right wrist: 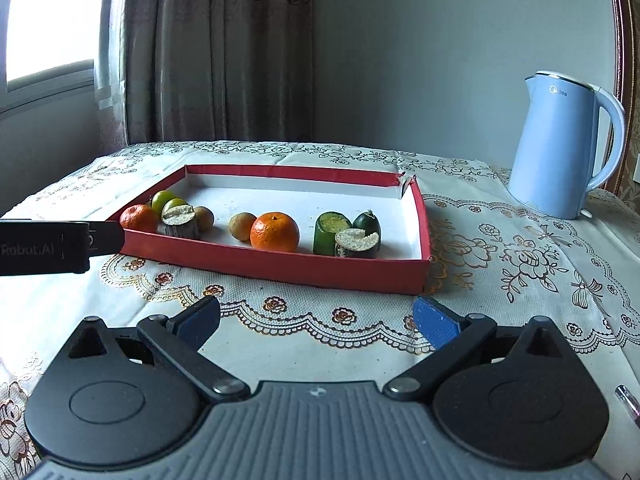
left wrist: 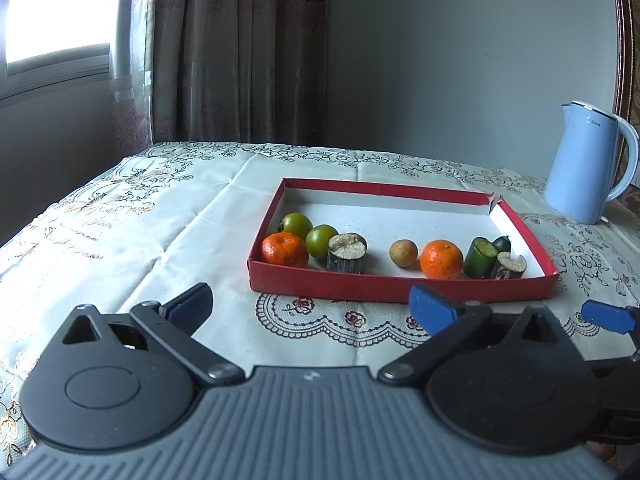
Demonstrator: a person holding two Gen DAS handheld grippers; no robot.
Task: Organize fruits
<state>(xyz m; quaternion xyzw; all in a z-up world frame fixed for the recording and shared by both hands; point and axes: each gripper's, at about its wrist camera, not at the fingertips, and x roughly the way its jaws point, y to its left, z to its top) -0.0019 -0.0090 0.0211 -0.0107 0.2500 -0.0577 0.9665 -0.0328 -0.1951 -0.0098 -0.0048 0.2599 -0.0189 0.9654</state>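
Observation:
A shallow red tray [left wrist: 400, 190] [right wrist: 280, 270] with a white floor lies on the tablecloth. Along its near side sit an orange [left wrist: 285, 249] [right wrist: 138, 218], two green fruits [left wrist: 297, 223] [left wrist: 321, 241], a cut dark cane piece [left wrist: 347, 253] [right wrist: 181, 221], a small brown fruit [left wrist: 403, 253] [right wrist: 242, 226], a second orange [left wrist: 441, 259] [right wrist: 275, 231], a green cut piece [left wrist: 481, 258] [right wrist: 331, 233] and another cane piece [left wrist: 510, 266] [right wrist: 357, 243]. My left gripper [left wrist: 310, 304] is open before the tray's near wall, empty. My right gripper [right wrist: 318, 318] is open too, empty.
A light blue electric kettle [left wrist: 586, 162] [right wrist: 560, 146] stands at the back right of the table. The left gripper's black body [right wrist: 52, 246] reaches in from the left edge of the right wrist view. Curtains and a window lie behind; the table edge is at the left.

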